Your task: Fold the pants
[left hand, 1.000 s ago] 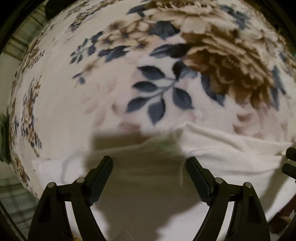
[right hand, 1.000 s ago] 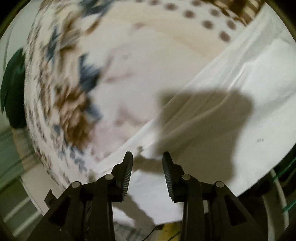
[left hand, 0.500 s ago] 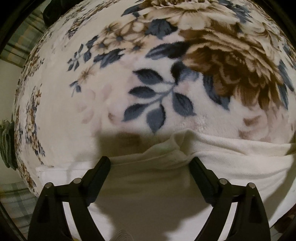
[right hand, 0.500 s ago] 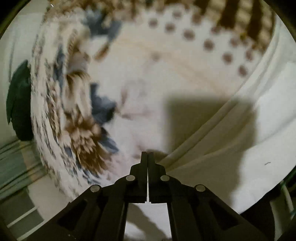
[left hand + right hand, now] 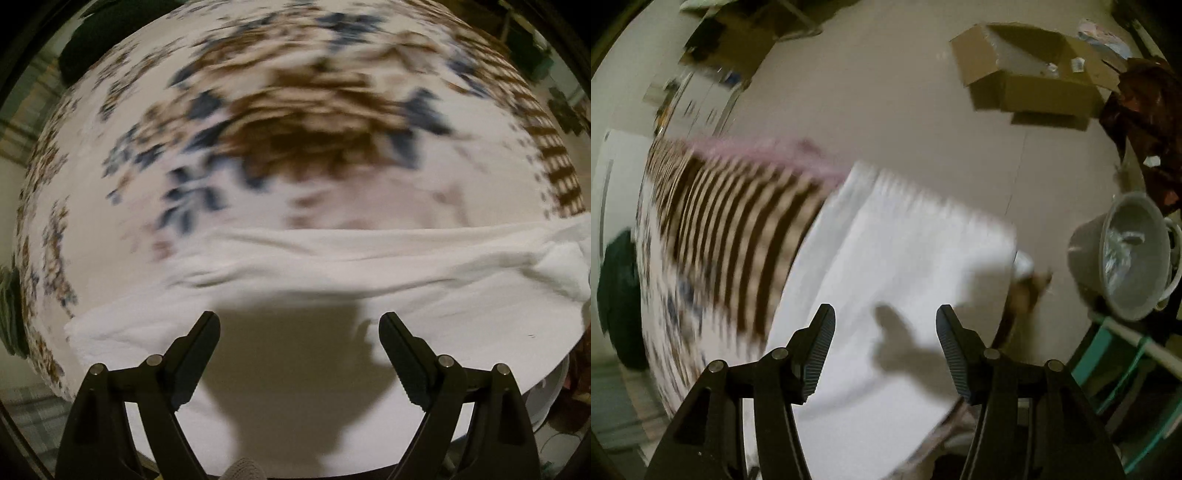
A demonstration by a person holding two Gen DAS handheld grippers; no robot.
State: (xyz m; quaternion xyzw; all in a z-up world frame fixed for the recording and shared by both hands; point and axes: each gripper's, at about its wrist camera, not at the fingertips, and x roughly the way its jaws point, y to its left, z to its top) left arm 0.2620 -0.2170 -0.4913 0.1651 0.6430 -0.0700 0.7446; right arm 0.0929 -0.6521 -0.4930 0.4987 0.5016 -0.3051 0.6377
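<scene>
The white pants (image 5: 369, 280) lie on a floral blanket (image 5: 295, 122), spread across the lower half of the left wrist view with a fold ridge running left to right. My left gripper (image 5: 299, 325) is open and empty just above the cloth. In the right wrist view the pants (image 5: 905, 258) lie as a white slab over the blanket's striped edge (image 5: 738, 229). My right gripper (image 5: 884, 317) is open and empty above them. Both views are motion-blurred.
Past the bed edge in the right wrist view there is bare floor, an open cardboard box (image 5: 1030, 70), a grey bucket (image 5: 1126, 258) and a teal frame (image 5: 1126, 354). A dark green item (image 5: 617, 299) sits at the left.
My right gripper went from open to shut to open again and swung right, away from the blanket toward the floor side. My left gripper stayed open and pulled back over the pants.
</scene>
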